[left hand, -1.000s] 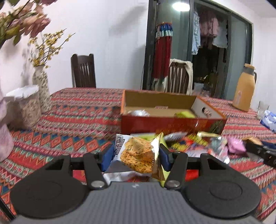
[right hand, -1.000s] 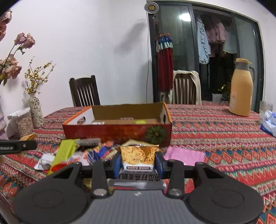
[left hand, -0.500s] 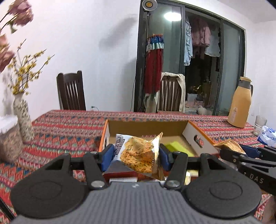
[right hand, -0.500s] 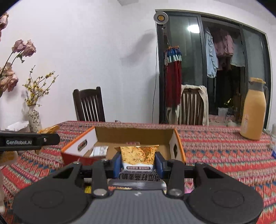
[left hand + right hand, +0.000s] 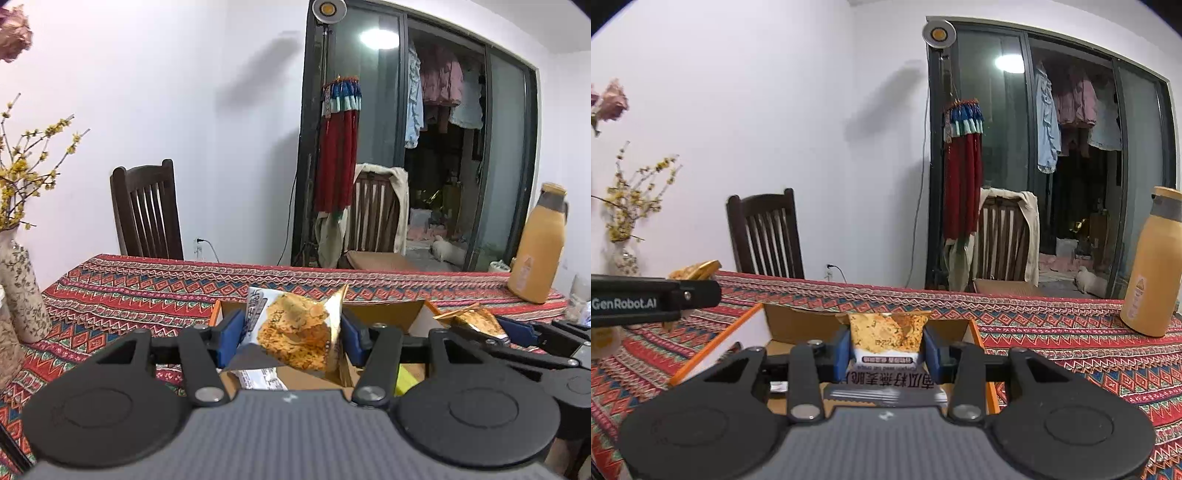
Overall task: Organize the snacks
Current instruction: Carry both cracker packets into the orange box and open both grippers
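My left gripper (image 5: 291, 336) is shut on an orange-and-white snack packet (image 5: 295, 332) and holds it over the open cardboard box (image 5: 384, 314). My right gripper (image 5: 886, 349) is shut on a similar snack packet (image 5: 886, 332), also over the box (image 5: 798, 317). The right gripper and its packet (image 5: 469, 319) show at the right of the left wrist view. The left gripper's side (image 5: 646, 301) shows at the left of the right wrist view. A white packet (image 5: 260, 378) and a green one (image 5: 404, 378) lie inside the box.
The table carries a red patterned cloth (image 5: 1052, 332). A tan thermos (image 5: 1152, 266) stands at the right. A flower vase (image 5: 20, 288) stands at the left. Two wooden chairs (image 5: 147, 210) stand behind the table.
Both grippers have risen and moved forward with their packets, from above the loose snacks in front of the box to over the box's inside. The loose snacks have dropped out of view.
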Demonstrator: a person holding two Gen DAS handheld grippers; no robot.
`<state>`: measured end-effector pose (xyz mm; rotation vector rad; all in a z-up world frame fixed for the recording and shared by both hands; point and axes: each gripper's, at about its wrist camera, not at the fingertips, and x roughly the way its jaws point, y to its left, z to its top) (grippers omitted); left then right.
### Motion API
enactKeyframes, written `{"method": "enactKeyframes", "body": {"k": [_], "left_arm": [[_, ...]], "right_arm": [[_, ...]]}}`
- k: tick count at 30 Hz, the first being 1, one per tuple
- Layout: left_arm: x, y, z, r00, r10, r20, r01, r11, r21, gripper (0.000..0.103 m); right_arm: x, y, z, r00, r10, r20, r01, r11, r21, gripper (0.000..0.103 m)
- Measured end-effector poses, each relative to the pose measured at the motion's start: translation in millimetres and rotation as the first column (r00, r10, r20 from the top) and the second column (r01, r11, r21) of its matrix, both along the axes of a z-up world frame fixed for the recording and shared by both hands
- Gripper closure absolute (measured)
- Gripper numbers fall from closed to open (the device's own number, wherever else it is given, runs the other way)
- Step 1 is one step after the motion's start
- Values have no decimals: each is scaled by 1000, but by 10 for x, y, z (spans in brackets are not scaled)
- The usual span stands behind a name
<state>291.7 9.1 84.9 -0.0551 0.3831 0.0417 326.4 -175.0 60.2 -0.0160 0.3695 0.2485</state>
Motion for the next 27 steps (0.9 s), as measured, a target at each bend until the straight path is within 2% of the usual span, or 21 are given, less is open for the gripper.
{"method": "enactKeyframes", "body": {"k": [6, 10, 15, 17, 18, 19, 20, 21, 22, 25, 27], "left_arm": [[307, 99, -297, 999, 16, -43, -17, 999, -30, 47], [480, 196, -491, 994, 13, -111, -18, 999, -46, 48], [512, 205, -598, 989, 2, -145, -10, 999, -49, 48], [474, 192, -594, 991, -11, -136, 3, 999, -54, 45], [447, 187, -588, 992, -17, -128, 10, 998, -61, 38], [408, 185, -584, 993, -14, -114, 7, 998, -61, 29], [374, 184, -578, 995, -12, -102, 6, 998, -58, 25], [369, 177, -557, 995, -10, -96, 4, 998, -61, 14], [344, 191, -548, 996, -4, -87, -3, 997, -72, 2], [292, 220, -497, 998, 13, -65, -19, 996, -93, 0], [276, 219, -470, 998, 13, -64, -20, 995, -100, 0]], "right_arm": [[250, -71, -277, 999, -16, -48, 17, 1000, 13, 64], [345, -87, -412, 996, -7, -92, 8, 1000, 15, 64], [381, -39, -538, 992, -5, -127, 4, 1000, -13, 63], [369, -36, -539, 992, -10, -129, 8, 1000, -13, 62], [352, -41, -540, 992, -14, -127, 13, 1000, -10, 60], [339, -46, -531, 992, -17, -125, 16, 1000, -7, 48], [314, -57, -524, 993, -21, -119, 21, 1000, -3, 32], [293, -69, -508, 993, -28, -112, 28, 1000, 1, 24], [272, -85, -485, 994, -39, -100, 40, 999, 8, 11], [225, -131, -451, 995, -48, -87, 51, 998, 30, 1], [203, -160, -439, 995, -48, -85, 52, 998, 47, 0]]}}
